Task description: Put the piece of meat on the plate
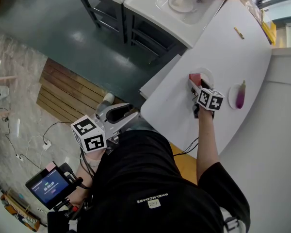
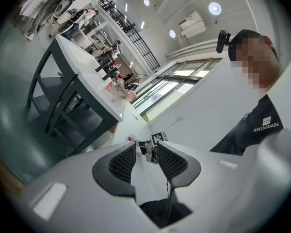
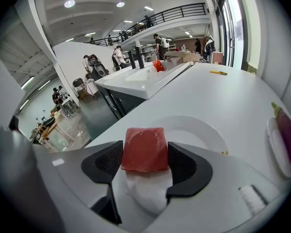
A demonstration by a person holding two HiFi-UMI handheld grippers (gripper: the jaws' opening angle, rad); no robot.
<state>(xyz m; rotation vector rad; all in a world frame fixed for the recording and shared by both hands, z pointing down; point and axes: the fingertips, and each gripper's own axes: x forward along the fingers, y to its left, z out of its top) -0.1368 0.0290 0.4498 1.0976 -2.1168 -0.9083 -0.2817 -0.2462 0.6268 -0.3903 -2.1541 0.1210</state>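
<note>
Now your right hand-held gripper [image 3: 144, 159] is clamped on the piece of meat [image 3: 144, 147], 1 red block pinched on both sides by the dark pads, tilted down toward the white desk [image 3: 223, 96]. Look at the right gripper view: the meat sits just above the near-left edge of the plate [image 3: 203, 130], with white plate showing beneath it and beyond it at 1 o'clock; you cannot tell whether meat and plate touch. At 3 o'clock of that plate, well apart from it, a purple eggplant [image 3: 288, 135] lies on a second plate [image 3: 274, 152]. Your left hand-held gripper [image 2: 146, 157] is off the desk, close to your body at 8 o'clock of the right one in the head view, pointing roughly level, its 2 jaws apart with nothing gripped between them.
</note>
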